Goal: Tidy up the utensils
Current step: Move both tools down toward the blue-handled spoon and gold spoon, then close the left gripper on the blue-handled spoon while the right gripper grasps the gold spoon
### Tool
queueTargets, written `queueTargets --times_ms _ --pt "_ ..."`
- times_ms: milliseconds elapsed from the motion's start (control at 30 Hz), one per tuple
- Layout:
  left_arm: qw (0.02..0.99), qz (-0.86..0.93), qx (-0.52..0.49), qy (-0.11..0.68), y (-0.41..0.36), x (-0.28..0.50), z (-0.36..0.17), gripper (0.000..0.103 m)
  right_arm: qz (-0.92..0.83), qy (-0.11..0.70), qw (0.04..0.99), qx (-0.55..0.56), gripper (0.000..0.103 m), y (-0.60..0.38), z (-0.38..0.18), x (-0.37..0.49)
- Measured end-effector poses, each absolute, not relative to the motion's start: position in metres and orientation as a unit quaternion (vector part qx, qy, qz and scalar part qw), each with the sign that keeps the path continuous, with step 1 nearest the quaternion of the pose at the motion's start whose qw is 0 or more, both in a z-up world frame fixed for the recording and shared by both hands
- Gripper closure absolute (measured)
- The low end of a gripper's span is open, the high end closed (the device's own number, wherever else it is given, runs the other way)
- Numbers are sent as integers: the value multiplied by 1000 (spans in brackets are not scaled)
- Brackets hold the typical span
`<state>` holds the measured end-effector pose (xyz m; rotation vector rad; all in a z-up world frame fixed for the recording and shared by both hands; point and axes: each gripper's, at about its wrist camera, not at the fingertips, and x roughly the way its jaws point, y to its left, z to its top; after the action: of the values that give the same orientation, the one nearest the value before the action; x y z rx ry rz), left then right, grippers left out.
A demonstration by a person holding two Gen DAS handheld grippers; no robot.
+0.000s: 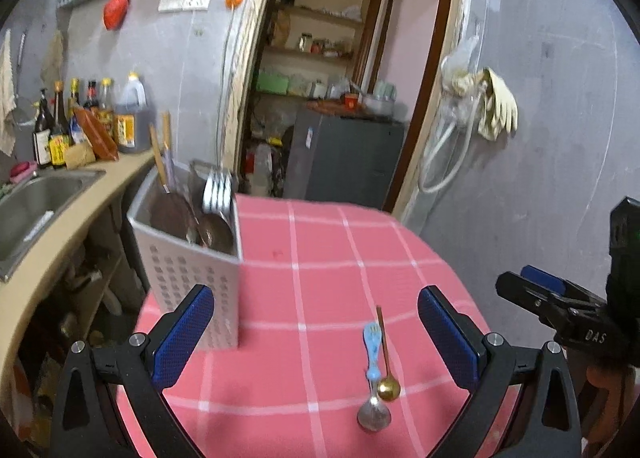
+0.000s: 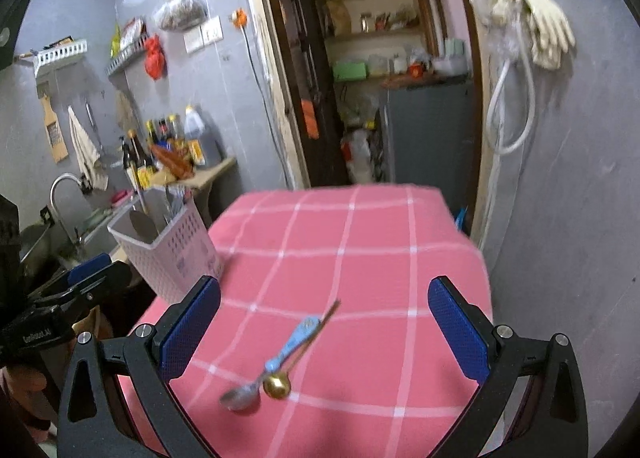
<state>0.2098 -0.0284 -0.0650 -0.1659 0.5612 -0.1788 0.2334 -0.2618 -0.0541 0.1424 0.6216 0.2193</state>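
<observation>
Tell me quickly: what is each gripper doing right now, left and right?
Left gripper: open, holding nothing, above the pink checked tablecloth.
Right gripper: open, holding nothing, above the blue-handled silver spoon and small gold spoon.

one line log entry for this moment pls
left tongs open, empty | right tongs open, empty | blue-handled spoon, gold spoon on tablecloth | holder left

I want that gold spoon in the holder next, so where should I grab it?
Grip the gold spoon on the bare far end of its thin handle, coming straight down, fingers across it. Its bowl touches the silver spoon, and the blue-handled spoon's grip lies tight along the handle's near half.
</observation>
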Motion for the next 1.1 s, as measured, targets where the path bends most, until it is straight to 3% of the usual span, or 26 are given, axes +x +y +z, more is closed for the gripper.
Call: queueTargets --times_ms 133,300,500,700,1100 --pt "944 -96 -82 305 -38 217 -82 2 123 343 928 80 3 -268 -77 246" --pt "930 -109 -80 342 -52 232 -102 18 136 385 909 89 33 -270 -105 261" --pt "909 -128 -97 386 -68 258 -126 41 150 419 891 91 54 -270 -132 282" --pt "882 -146 -106 435 -83 284 -150 55 170 448 873 93 65 -267 -152 306" --pt "835 -162 -112 514 -98 316 -180 70 193 495 843 91 78 -258 -181 337"
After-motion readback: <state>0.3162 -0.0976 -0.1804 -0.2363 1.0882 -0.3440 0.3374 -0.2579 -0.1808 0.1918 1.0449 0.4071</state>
